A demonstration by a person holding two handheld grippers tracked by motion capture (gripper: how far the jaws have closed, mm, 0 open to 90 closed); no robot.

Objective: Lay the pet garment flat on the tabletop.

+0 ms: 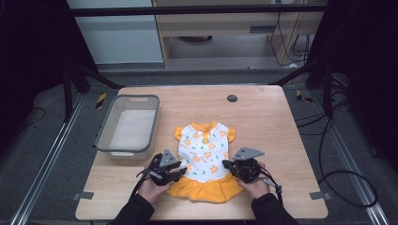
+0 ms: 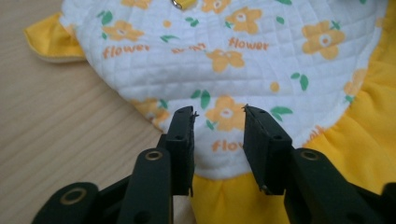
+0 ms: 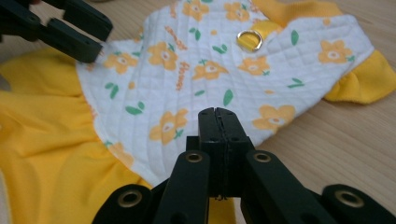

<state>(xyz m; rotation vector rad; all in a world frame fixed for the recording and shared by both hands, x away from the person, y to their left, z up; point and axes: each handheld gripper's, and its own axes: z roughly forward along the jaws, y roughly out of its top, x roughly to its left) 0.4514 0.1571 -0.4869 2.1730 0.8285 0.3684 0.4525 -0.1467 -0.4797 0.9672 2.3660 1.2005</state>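
a small flowered dress (image 1: 205,157) lies mid-frame on a wooden table (image 1: 263,117). the left gripper (image 2: 218,122) hovers over its white fabric, jaws narrowly parted. the right gripper (image 3: 218,112) has its jaws pressed together at the dress's edge; whether they pinch cloth cannot be told.

— Where's everything sitting right now?

— The small dress (image 1: 205,157) lies flat on the table (image 1: 263,117), near the person's edge and about midway across, collar end away from the person, skirt end toward them.

— And the bin?

— The plastic bin (image 1: 127,126) stands on the table to the left of the dress, a little farther back, close to the table's left edge.

— The grippers?

— One on each side of the dress's skirt end. The left gripper (image 1: 180,172) is at the dress's left edge, the right gripper (image 1: 227,164) at its right edge, the dress between them.

— Anything behind?

— A round cable port (image 1: 232,98) sits in the tabletop beyond the dress, toward the far edge.
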